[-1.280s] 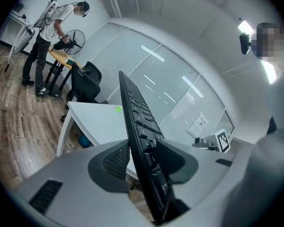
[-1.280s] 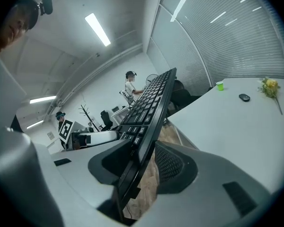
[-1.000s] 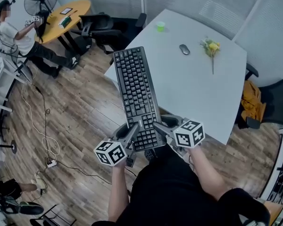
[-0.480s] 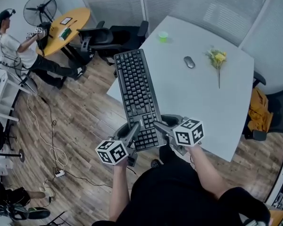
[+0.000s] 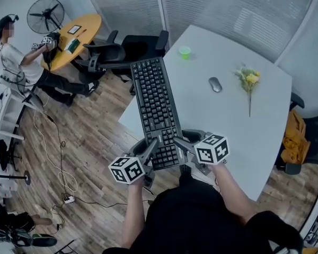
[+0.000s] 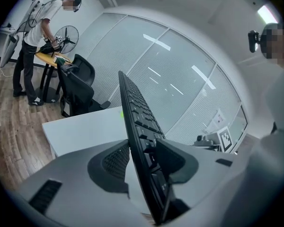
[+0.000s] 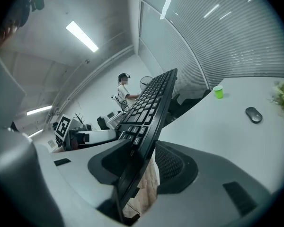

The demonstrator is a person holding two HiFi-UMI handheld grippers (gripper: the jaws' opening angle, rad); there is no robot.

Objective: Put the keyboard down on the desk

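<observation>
Now: keyboard gripped and aloft, set-down not yet made

I am holding the long black computer keyboard [image 5: 156, 110] by its near short end. The left gripper [image 5: 151, 145] is clamping one corner and the right gripper [image 5: 178, 142] the other, each with its pads pressing the keyed face and the underside. The keyboard is hanging in the air, its far end reaching out over the near left edge of the white desk [image 5: 233, 126] and its near end over the wood floor [image 5: 95, 142]. So the pick-up is looking done. I am judging that the lowering onto the bare desktop and the letting go are both yet to come.
</observation>
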